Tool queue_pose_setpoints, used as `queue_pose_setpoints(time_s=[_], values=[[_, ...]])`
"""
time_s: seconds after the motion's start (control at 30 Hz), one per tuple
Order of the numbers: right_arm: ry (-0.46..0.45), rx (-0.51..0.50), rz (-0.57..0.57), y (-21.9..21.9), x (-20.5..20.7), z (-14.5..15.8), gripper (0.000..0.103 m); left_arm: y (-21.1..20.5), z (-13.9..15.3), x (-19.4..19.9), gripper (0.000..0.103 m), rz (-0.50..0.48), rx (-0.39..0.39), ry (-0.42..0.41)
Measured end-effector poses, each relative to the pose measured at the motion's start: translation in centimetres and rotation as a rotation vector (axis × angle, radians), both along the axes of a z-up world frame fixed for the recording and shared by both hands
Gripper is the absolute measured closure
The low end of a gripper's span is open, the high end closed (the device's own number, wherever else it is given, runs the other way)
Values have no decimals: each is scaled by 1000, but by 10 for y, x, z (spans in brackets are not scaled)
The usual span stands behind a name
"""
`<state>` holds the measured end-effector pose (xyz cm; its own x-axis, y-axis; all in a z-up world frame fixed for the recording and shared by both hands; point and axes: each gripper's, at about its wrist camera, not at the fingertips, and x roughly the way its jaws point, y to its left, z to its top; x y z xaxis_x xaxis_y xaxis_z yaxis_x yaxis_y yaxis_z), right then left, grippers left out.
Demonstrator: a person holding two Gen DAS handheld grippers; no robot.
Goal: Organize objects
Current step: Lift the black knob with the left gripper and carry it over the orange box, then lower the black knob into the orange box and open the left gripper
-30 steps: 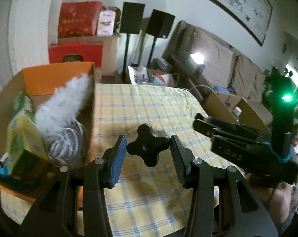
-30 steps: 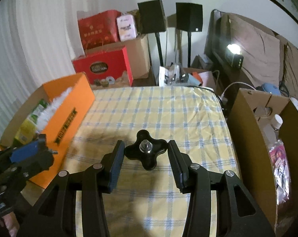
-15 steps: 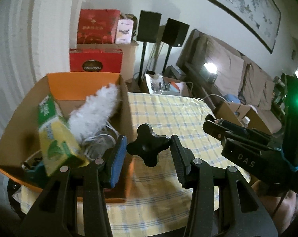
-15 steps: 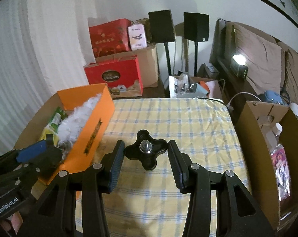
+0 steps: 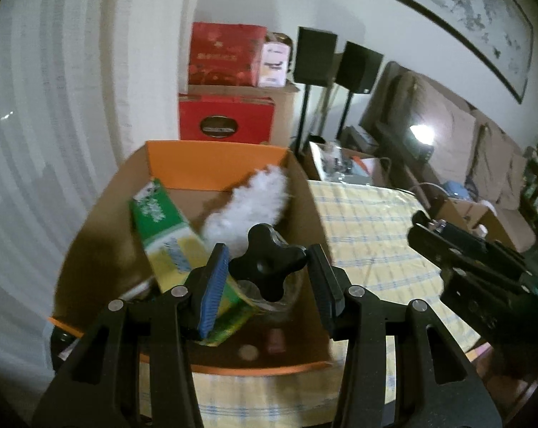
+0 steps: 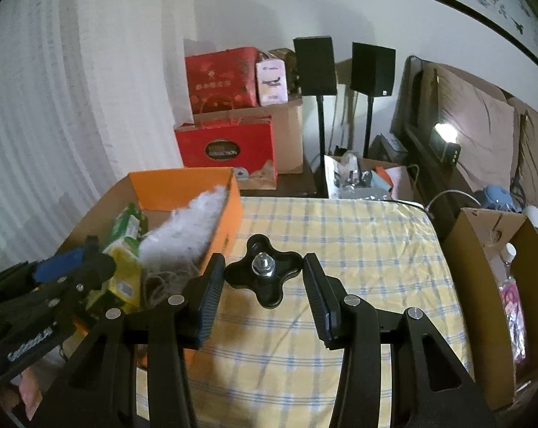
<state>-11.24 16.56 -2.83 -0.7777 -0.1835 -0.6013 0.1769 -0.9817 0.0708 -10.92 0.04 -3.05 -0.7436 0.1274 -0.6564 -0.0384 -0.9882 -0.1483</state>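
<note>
Behind the table (image 6: 340,228), a red box (image 6: 226,148) (gold label "COLLECTION").

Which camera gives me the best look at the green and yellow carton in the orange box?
The left wrist view: the green and yellow carton lies large and close, tilted inside the orange box, though slightly blurred. In the right wrist view the carton is smaller, off to the side, and partly hidden behind the left hand-held gripper.
</note>
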Motion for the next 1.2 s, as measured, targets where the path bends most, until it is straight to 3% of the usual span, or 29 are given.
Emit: queue_pose_setpoints(time_s=[0.6,1.2], values=[[0,11,69,-65,-11,2,57,-56,-8,-8,61,92,-7,-13],[-100,-1,110,-93,-25,-33,57,-108,-40,-16,61,141,7,-82]])
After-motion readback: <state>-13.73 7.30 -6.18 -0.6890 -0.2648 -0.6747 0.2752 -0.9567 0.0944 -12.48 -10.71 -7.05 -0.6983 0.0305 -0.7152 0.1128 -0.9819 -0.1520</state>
